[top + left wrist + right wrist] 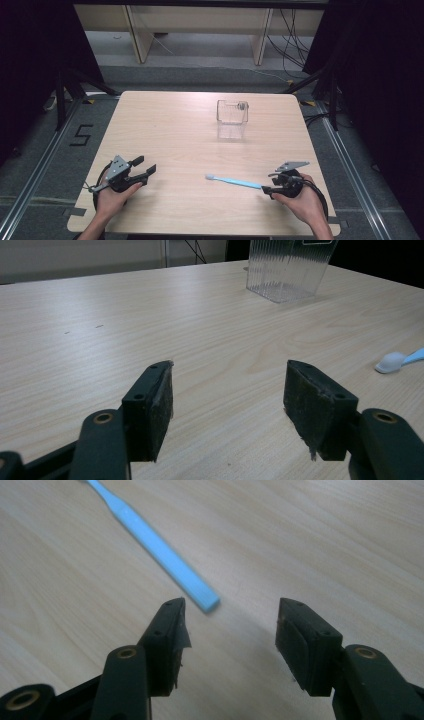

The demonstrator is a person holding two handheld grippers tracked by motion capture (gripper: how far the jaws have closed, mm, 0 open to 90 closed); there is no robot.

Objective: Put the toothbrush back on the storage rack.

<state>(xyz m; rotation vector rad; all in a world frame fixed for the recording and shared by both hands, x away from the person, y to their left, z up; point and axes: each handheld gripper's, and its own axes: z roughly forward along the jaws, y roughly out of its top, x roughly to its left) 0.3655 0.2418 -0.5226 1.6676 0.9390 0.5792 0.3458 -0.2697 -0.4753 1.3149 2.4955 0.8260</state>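
A light blue toothbrush (234, 181) with a white head lies flat on the wooden table (190, 125), head pointing left. Its handle end (165, 555) lies just ahead of my right gripper (230, 622), whose jaws stand open and hold nothing. In the high view the right gripper (270, 189) sits at the handle's tip near the front right. My left gripper (146, 167) rests at the front left, open and empty (229, 390). The brush's white head (391, 361) shows at the right edge of the left gripper view. A clear ribbed plastic cup (232, 112) stands upright toward the back.
The clear cup (290, 267) stands well beyond the left gripper. Bare wood lies between the two grippers and the cup. The table's front edge runs just behind both hands. Dark curtains, cables and table legs lie past the far edge.
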